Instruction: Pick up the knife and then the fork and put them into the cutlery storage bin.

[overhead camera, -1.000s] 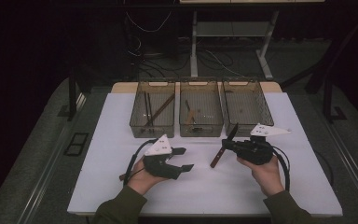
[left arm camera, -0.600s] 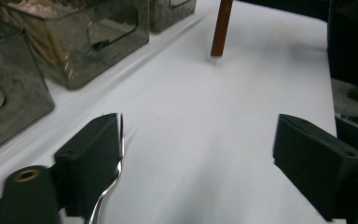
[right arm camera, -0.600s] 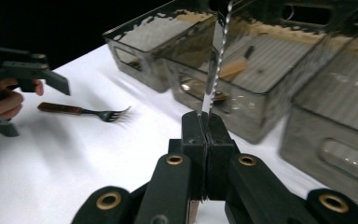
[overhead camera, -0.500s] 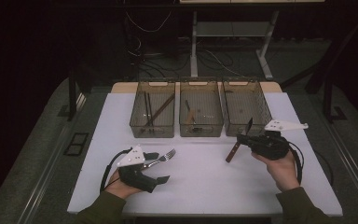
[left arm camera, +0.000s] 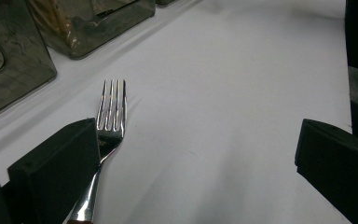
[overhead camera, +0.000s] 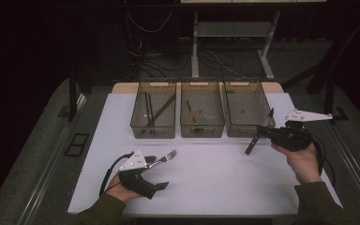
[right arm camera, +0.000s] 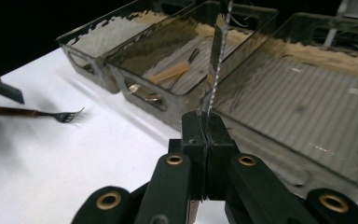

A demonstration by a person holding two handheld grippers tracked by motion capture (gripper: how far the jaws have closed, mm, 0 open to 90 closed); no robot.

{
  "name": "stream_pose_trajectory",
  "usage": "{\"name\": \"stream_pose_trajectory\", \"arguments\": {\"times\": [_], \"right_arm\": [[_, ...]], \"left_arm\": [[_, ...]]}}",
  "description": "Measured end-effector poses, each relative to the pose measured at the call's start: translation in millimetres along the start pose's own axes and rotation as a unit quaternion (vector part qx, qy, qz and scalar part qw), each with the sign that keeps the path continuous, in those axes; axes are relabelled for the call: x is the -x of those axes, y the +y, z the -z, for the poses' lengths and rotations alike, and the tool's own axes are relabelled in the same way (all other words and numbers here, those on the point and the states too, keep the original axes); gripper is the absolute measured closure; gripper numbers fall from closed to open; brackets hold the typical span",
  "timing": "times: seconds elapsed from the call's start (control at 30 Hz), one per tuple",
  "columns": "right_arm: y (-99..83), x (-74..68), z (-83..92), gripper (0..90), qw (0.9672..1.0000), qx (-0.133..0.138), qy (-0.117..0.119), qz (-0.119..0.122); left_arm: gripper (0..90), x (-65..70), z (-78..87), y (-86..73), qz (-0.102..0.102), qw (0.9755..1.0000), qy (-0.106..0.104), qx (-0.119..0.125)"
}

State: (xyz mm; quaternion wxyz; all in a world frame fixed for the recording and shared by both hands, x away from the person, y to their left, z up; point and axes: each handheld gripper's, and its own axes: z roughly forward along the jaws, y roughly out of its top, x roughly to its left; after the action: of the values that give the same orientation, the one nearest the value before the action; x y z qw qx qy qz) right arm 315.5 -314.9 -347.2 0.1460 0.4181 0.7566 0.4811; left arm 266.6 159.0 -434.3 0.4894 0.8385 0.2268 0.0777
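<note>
Two hand-held grippers work over one white table. The left gripper rests low on the table near its front left edge; its jaws have just been opening and now stand wide apart, pressing on nothing. One fork lies flat on the table just beside the left gripper's far jaw, tines pointing toward the bins; in the left gripper view the fork lies alongside the left-hand jaw, and whether it touches that jaw cannot be told. Its handle end appears reddish brown in the right gripper view.

The right gripper is held above the table at its right side, just in front of the right bin. Its jaws are clamped on one knife, gripped at mid-length; the serrated blade rises steeply between the closed jaws, and the dark handle hangs below them toward the table.

Three clear, smoke-tinted bins stand side by side along the far edge of the table: the left bin holds several long dark sticks, the middle bin a few small utensils, and the right bin shows a ribbed floor.

The room beyond is dark, with grey flooring, cables and the legs of a second table behind.
</note>
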Motion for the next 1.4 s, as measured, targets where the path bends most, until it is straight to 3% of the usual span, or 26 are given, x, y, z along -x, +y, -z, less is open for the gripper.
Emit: {"name": "stream_pose_trajectory", "arguments": {"times": [0.4,0.63,0.87,1.07,1.4], "right_arm": [[42.5,23.0,21.6,89.2,0.9988,0.015,-0.047,0.005],[69.0,39.2,17.4,89.3,0.9959,0.004,-0.090,0.009],[83.5,60.7,-4.1,89.3,0.9920,-0.026,-0.123,-0.001],[81.9,75.2,-25.4,89.3,0.9896,-0.070,-0.124,-0.018],[70.2,82.7,-48.3,89.2,0.9809,-0.149,-0.125,-0.003]], "left_arm": [[0.0,0.9,1.2,0.7,0.000,1.0000,-0.003,0.005],[0.0,1.5,0.3,1.1,-0.005,1.0000,-0.005,0.004],[0.0,1.9,0.1,1.1,-0.003,1.0000,-0.008,0.004],[0.0,2.6,-0.6,1.0,0.000,0.9999,-0.010,0.005],[0.0,3.4,-2.4,0.8,0.000,0.9999,-0.013,0.001]]}}
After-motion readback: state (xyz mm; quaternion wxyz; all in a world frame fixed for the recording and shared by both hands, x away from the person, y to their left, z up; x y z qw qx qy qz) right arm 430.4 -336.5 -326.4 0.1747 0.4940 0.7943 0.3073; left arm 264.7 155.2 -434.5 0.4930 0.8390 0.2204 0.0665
